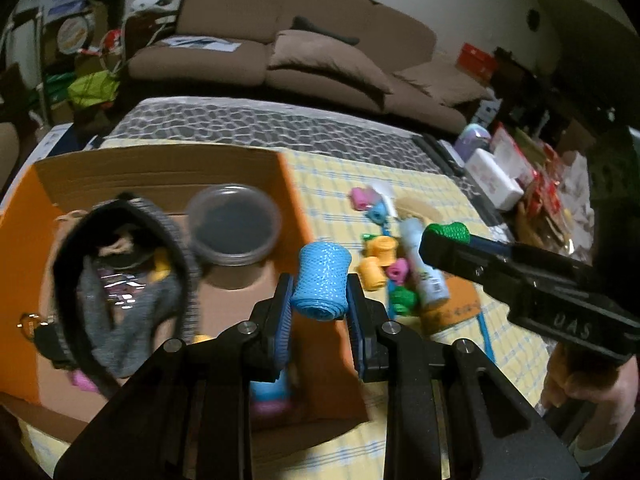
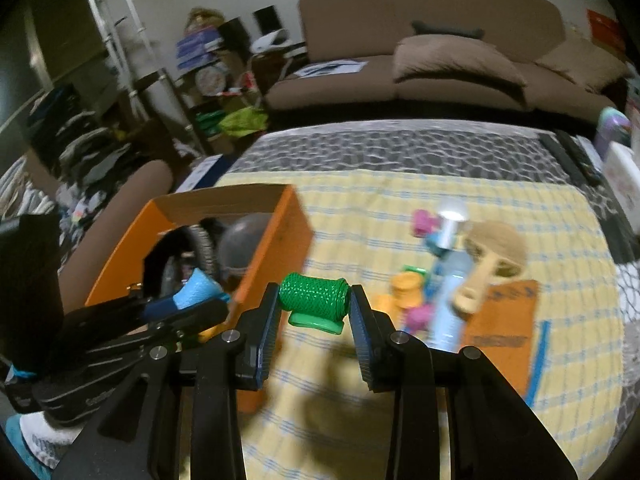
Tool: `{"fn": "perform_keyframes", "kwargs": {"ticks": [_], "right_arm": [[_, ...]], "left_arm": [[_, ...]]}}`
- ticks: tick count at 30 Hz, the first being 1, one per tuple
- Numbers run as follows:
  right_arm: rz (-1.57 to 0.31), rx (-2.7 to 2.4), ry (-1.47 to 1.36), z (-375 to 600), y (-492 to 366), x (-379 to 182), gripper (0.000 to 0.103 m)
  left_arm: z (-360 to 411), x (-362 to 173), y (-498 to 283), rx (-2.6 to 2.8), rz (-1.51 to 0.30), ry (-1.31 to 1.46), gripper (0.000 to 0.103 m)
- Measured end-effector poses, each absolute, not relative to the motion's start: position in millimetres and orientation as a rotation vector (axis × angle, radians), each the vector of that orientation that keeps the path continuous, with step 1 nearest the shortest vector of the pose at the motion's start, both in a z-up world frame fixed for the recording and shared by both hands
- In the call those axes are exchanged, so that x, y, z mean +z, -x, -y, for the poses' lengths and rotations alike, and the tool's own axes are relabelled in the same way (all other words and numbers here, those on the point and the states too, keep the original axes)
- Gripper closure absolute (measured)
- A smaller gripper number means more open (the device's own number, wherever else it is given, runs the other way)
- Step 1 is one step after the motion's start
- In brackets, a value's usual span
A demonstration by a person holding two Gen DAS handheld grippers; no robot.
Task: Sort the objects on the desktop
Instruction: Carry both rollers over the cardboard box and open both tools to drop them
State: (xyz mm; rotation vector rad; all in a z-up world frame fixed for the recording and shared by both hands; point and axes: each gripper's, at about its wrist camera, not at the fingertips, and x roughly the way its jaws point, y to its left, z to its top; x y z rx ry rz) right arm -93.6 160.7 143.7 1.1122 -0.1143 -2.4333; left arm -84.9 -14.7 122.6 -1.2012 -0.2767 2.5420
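Note:
My left gripper point(image 1: 319, 280) is shut on a blue mesh roller point(image 1: 320, 278) and holds it over the right side of the orange cardboard box point(image 1: 20, 216). My right gripper point(image 2: 314, 300) is shut on a green mesh roller point(image 2: 314, 294) above the yellow checked cloth point(image 2: 400, 200), just right of the box point(image 2: 276, 256). The right gripper also shows in the left wrist view point(image 1: 444, 236), and the left gripper in the right wrist view point(image 2: 192, 292). A pile of pink, yellow, blue and green rollers point(image 1: 380, 260) lies on the cloth.
The box holds a grey pouch point(image 1: 132, 280), a clear round tub point(image 1: 234, 226) and small rollers point(image 1: 268, 392). A tube bottle point(image 2: 446, 280), a tan wooden brush point(image 2: 488, 260) and an orange card point(image 2: 504, 320) lie by the pile. White boxes point(image 1: 496, 180) stand far right; a brown sofa point(image 1: 300, 52) behind.

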Motion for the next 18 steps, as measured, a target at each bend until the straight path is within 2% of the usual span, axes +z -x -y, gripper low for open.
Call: {"fn": "perform_keyframes", "kwargs": {"ticks": [5,12,18], "right_arm": [[0.052,-2.372,-1.104,-118,93,138,0.069],[-0.064,-2.324,-1.127,-74,94,120,0.067],[-0.041,-2.328,-1.138,-72,98,114,0.065]], "left_arm": [[46,112,91,2.543,0.330,1.272,0.080],[56,95,95,2.521,0.297,1.355,0.081],[61,94,96,2.514,0.336,1.369,0.078]]}}
